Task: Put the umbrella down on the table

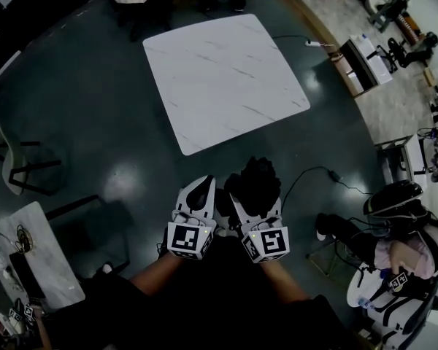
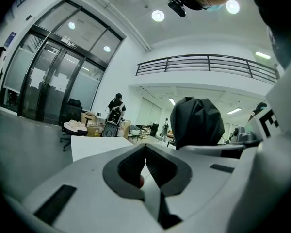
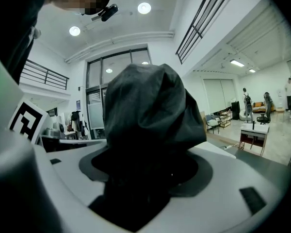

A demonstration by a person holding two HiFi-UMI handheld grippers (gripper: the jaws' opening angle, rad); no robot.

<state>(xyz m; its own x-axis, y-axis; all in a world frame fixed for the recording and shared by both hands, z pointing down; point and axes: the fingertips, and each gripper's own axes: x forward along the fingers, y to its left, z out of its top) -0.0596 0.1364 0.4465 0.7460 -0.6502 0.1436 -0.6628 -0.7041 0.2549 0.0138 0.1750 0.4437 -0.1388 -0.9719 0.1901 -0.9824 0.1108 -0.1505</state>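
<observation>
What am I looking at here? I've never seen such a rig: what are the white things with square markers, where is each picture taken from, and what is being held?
There is no robot: a person holds a hand-held gripper in each hand. The head view looks down from the person's head. The other two views ride on the grippers and look along their jaws. The right hand-held gripper is clamped on a folded black umbrella. The left hand-held gripper is shut and holds nothing. The white table ahead looks bare, and the umbrella is not yet over it.
</observation>
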